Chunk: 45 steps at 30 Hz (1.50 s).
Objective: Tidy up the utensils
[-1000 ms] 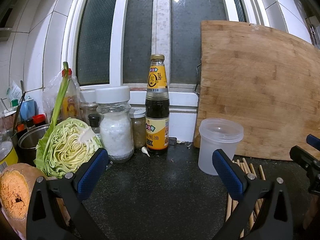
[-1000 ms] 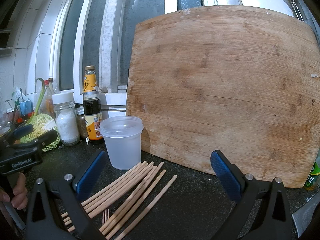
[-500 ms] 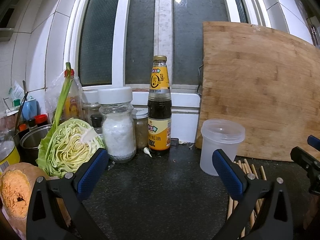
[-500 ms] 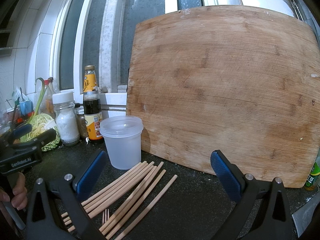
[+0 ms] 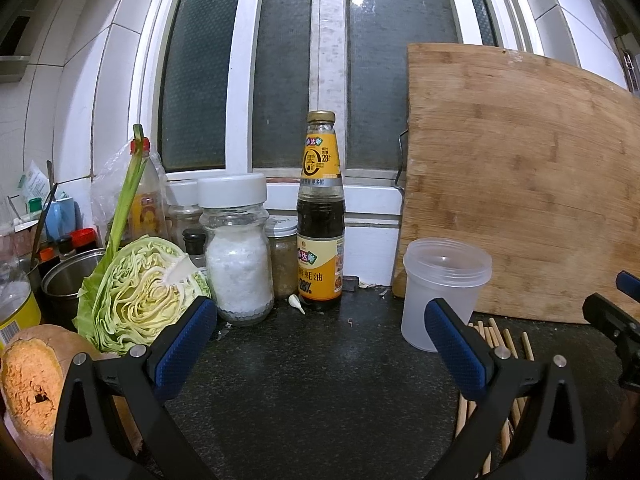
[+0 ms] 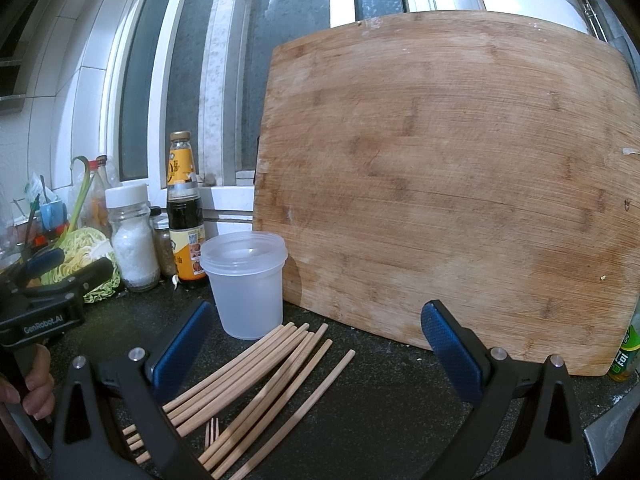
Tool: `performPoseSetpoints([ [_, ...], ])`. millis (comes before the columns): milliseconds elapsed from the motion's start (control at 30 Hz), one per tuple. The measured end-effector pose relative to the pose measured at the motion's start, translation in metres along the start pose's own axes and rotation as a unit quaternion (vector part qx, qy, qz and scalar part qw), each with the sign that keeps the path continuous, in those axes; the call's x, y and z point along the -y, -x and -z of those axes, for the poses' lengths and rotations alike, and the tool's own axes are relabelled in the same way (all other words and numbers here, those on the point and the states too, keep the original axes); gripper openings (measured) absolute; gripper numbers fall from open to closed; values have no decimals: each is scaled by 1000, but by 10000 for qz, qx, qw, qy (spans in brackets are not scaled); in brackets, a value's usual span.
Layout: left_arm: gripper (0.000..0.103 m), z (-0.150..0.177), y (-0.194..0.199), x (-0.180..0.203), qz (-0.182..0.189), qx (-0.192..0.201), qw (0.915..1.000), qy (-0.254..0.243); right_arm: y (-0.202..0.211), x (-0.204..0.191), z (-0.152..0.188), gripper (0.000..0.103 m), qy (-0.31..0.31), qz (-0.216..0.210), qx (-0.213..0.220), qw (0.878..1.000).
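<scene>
Several wooden chopsticks (image 6: 260, 372) lie loose on the dark counter, fanned out just in front of a translucent plastic cup (image 6: 246, 284). A small wooden fork (image 6: 212, 432) lies among them. My right gripper (image 6: 316, 344) hovers open above the chopsticks, nothing between its blue pads. In the left wrist view the same cup (image 5: 444, 288) stands right of centre, with chopstick ends (image 5: 500, 336) partly hidden behind the right finger. My left gripper (image 5: 320, 340) is open over bare counter, left of the cup. The left gripper also shows at the edge of the right wrist view (image 6: 48, 280), held by a hand.
A big wooden cutting board (image 6: 440, 184) leans against the window behind the cup. A sauce bottle (image 5: 320, 216), a salt jar (image 5: 236, 252), a cut cabbage (image 5: 140, 288) and a cut squash (image 5: 28, 376) crowd the left. A knife blade (image 6: 616, 436) lies far right.
The left wrist view has drifted slightly left, so bottle and cup sit a little further right. The right gripper and the chopsticks have not moved.
</scene>
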<state>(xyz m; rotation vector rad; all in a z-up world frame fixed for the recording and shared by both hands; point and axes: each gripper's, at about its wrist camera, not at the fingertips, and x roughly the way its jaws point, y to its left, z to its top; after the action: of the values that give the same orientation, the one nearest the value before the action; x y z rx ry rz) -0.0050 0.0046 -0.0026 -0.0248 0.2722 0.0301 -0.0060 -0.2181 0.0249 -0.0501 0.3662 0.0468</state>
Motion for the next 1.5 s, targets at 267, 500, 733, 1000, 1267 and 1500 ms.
performPoseSetpoints([
  [267,103,-1,-3,-1,-52,-36,10000,24,0,-1,0,103,-8,24,11,10000],
  [500,103,-1,-4,-1,-77,-41,10000,35,0,-3,0,103,-5,37,8,10000],
  [733,103,-1,-4,-1,-111,-28,9999,51,1,1,0,103,-132,38,55,9999],
  [1000,103,-6,3,-22,-366,106,9980,496,16,32,-29,103,-857,67,14,9963],
  [1267,103,-60,-31,3,732,-1480,9863,30,9,40,-45,103,-252,515,-555,9968],
  [1500,76,-44,-64,60,1298,-2429,9589,-676,-4,35,-24,103,-255,476,-904,9944],
])
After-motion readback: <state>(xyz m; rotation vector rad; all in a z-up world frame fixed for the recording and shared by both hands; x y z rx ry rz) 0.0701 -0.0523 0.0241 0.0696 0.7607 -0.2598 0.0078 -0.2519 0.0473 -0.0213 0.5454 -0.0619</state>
